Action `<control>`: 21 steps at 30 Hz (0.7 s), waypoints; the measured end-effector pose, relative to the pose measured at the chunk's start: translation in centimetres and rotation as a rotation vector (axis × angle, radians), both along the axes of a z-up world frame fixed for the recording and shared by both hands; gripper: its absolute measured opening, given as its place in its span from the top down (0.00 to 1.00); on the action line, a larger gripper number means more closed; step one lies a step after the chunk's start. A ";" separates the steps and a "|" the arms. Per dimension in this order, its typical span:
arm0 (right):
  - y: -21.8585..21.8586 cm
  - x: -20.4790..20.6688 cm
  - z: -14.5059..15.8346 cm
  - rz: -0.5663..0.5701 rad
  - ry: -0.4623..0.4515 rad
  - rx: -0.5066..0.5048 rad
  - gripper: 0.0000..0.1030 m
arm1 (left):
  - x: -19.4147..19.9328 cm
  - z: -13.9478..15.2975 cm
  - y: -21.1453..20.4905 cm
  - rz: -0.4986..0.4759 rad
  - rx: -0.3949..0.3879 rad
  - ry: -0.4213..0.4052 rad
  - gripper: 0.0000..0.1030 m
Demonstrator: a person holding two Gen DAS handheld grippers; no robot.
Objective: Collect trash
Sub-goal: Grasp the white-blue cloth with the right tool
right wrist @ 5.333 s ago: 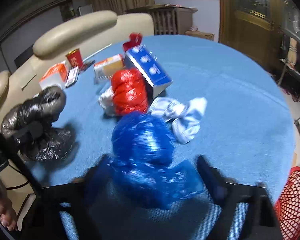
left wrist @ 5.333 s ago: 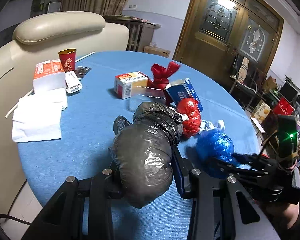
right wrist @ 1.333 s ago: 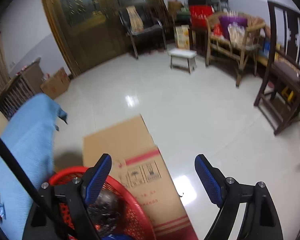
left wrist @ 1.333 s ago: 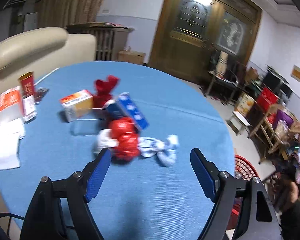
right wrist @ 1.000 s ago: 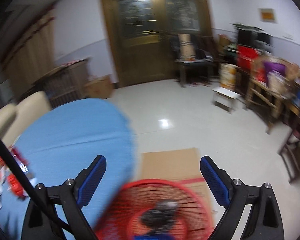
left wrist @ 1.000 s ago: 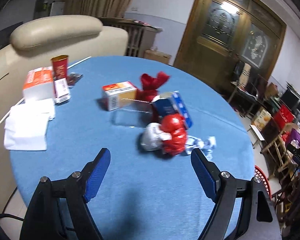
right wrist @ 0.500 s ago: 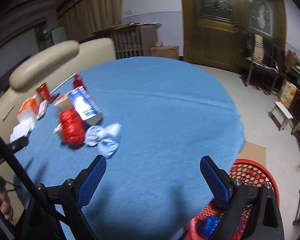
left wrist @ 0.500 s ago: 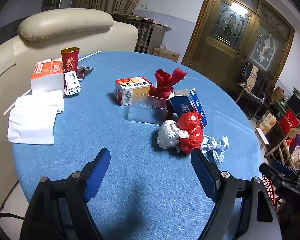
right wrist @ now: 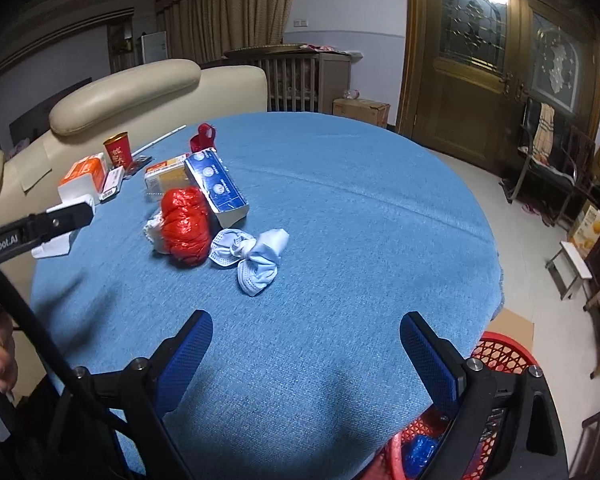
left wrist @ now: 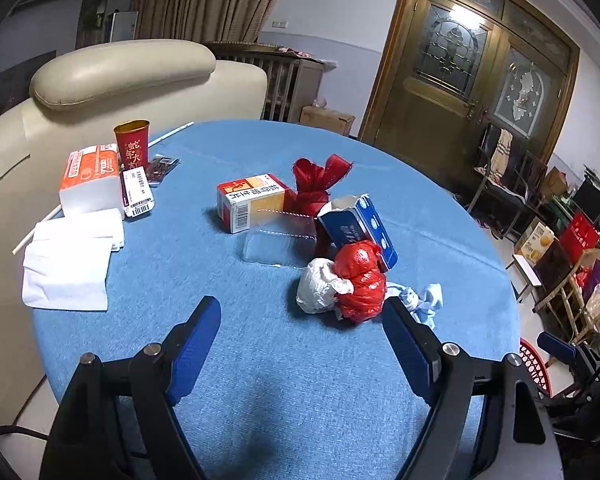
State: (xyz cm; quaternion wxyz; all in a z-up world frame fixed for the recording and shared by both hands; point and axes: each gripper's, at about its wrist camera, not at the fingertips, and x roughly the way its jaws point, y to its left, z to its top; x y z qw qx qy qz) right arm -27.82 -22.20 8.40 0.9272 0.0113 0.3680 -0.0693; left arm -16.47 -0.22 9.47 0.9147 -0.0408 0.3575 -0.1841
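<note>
On the round blue table (left wrist: pixel 260 360) lie a red bag bundle (left wrist: pixel 360 280), a white crumpled bag (left wrist: pixel 318 286) beside it, and a knotted light-blue face mask (right wrist: pixel 256 256). My left gripper (left wrist: pixel 300 344) hangs open just in front of the red bundle, nothing between its fingers. In the right wrist view the red bundle (right wrist: pixel 186 226) sits left of the mask. My right gripper (right wrist: pixel 306 356) is open and empty over the table's near edge. The red mesh basket (right wrist: pixel 504 354) stands on the floor below the table's right edge, a blue bag (right wrist: pixel 420 452) inside it.
Farther back are a blue carton (left wrist: pixel 360 226), an orange-white box (left wrist: pixel 248 202), a red ribbon bow (left wrist: pixel 320 180), a clear plastic sheet (left wrist: pixel 280 240), a red cup (left wrist: pixel 132 148), tissue packs (left wrist: pixel 88 178) and white napkins (left wrist: pixel 68 272). A beige sofa (left wrist: pixel 120 76) borders the table's left side.
The right gripper swung from the floor and basket back over the table and now faces the trash. The left gripper has settled facing the red bundle.
</note>
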 end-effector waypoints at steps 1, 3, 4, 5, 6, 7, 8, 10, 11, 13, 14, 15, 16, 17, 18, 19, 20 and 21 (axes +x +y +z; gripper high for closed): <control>0.0 -0.1 0.1 0.007 -0.001 0.002 0.06 | 0.0 0.0 0.0 -0.001 0.001 0.002 0.19; 0.1 -0.2 0.0 0.020 -0.002 0.010 0.06 | 0.0 0.0 -0.1 -0.001 0.002 0.003 0.19; 0.1 -0.2 0.0 0.026 -0.003 0.015 0.06 | 0.0 0.0 0.0 0.001 0.004 0.002 0.19; 0.2 -0.3 0.0 0.032 -0.006 0.020 0.06 | 0.0 -0.1 0.0 0.001 0.004 0.003 0.19; 0.2 -0.2 -0.1 0.033 -0.007 0.022 0.06 | 0.1 -0.1 0.0 0.002 0.005 0.004 0.19; 0.2 -0.2 -0.2 0.032 -0.003 0.020 0.06 | 0.1 -0.2 0.1 0.003 0.004 0.006 0.19; 0.2 -0.1 -0.3 0.033 0.001 0.020 0.06 | 0.1 -0.2 0.1 0.004 0.003 0.008 0.19; 0.1 -0.1 -0.5 0.031 0.006 0.022 0.06 | 0.1 -0.3 0.1 0.004 0.003 0.009 0.19; 0.1 -0.1 -0.5 0.031 0.008 0.024 0.06 | 0.1 -0.3 0.1 0.004 0.005 0.010 0.19; 0.1 0.0 -0.7 0.047 0.017 0.046 0.06 | 0.2 -0.4 0.1 0.003 0.007 0.012 0.19; 0.2 0.0 -0.7 0.052 0.021 0.050 0.06 | 0.2 -0.4 0.1 0.003 0.008 0.012 0.19; 0.3 0.0 -0.8 0.054 0.024 0.041 0.06 | 0.2 -0.4 0.1 0.003 0.008 0.011 0.19; 0.5 0.0 -0.8 0.058 0.026 0.028 0.06 | 0.1 -0.4 0.1 0.004 0.010 0.009 0.19; 0.6 0.0 -0.9 0.062 0.028 0.025 0.06 | 0.1 -0.4 0.1 0.004 0.011 0.010 0.19; 0.7 0.0 -0.9 0.067 0.030 0.023 0.06 | 0.1 -0.5 0.0 0.004 0.013 0.011 0.19; 0.8 0.1 -0.9 0.071 0.031 0.021 0.06 | 0.2 -0.5 0.1 0.004 0.014 0.013 0.19; 0.9 0.1 -1.0 0.074 0.032 0.019 0.06 | 0.1 -0.5 0.1 0.005 0.014 0.013 0.19; 0.9 0.1 -1.0 0.075 0.033 0.021 0.06 | 0.1 -0.4 0.1 0.006 0.014 0.011 0.19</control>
